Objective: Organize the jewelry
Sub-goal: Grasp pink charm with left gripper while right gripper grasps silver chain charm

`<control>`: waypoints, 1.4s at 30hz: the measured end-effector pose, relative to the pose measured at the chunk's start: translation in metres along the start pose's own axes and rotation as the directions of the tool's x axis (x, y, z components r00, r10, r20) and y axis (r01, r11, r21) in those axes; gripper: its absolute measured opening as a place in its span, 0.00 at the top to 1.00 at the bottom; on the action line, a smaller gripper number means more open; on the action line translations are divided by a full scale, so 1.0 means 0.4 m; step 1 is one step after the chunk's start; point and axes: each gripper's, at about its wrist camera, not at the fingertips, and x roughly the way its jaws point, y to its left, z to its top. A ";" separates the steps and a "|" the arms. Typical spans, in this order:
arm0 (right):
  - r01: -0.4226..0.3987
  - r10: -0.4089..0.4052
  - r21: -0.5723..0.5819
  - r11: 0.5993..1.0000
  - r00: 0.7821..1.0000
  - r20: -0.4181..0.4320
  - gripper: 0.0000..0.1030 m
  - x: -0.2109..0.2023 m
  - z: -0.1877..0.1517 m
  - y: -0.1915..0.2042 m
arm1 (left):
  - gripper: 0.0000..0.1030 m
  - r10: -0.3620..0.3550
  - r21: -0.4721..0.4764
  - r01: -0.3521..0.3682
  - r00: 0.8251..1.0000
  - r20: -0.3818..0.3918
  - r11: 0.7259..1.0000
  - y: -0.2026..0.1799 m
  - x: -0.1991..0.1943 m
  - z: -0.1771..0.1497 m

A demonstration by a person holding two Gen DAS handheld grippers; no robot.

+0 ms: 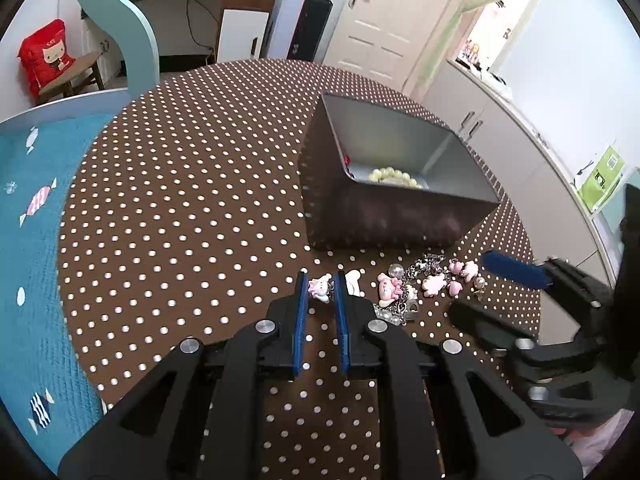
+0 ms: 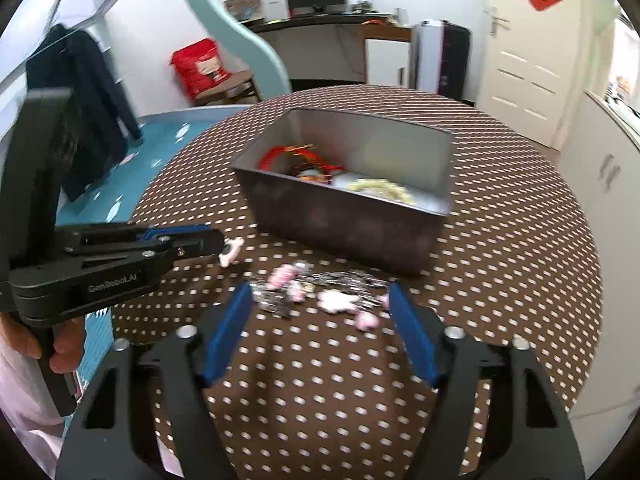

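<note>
A charm bracelet with pink and white charms on a silver chain (image 1: 424, 286) lies on the dotted table in front of a grey metal box (image 1: 400, 200). My left gripper (image 1: 320, 286) is nearly shut, its blue pads on either side of a white and pink charm (image 1: 320, 287) at the bracelet's left end. In the right wrist view my right gripper (image 2: 320, 300) is open, its fingers straddling the bracelet (image 2: 320, 292) just above the table. The box (image 2: 352, 220) holds a cream bead bracelet (image 2: 380, 189) and red jewelry (image 2: 288, 156).
The round table has a brown white-dotted cloth (image 1: 180, 200). A blue bed (image 1: 28, 240) lies to the left. White cabinets (image 1: 520, 152) stand to the right. A desk and a door are behind the table.
</note>
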 end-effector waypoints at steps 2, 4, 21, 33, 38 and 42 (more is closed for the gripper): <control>-0.001 0.001 -0.016 1.000 1.000 -0.016 0.44 0.020 0.007 0.015 | 0.88 -0.008 -0.015 0.008 1.000 0.011 1.000 0.007 -0.013 -0.003; -0.007 0.006 -0.025 1.000 0.999 -0.036 0.49 0.044 0.014 0.027 | 0.88 -0.012 -0.021 0.012 1.000 0.022 1.000 0.012 -0.023 -0.010; -0.006 0.005 -0.014 1.000 0.993 -0.117 0.85 0.092 0.011 0.034 | 0.88 -0.063 -0.044 0.064 0.997 0.036 0.997 0.050 -0.028 -0.033; 0.021 -0.021 0.000 1.000 0.997 -0.075 0.86 0.048 0.031 0.017 | 0.88 -0.084 -0.009 0.084 0.996 0.041 0.996 0.028 -0.025 -0.019; 0.019 -0.019 -0.003 1.000 0.999 -0.037 0.86 0.021 0.040 0.015 | 0.88 -0.086 0.021 0.085 0.995 0.056 0.996 -0.003 -0.030 -0.003; 0.024 -0.024 -0.009 1.000 1.000 -0.006 0.86 -0.003 0.041 0.018 | 0.88 -0.085 0.043 0.082 0.994 0.070 0.996 -0.031 -0.032 0.015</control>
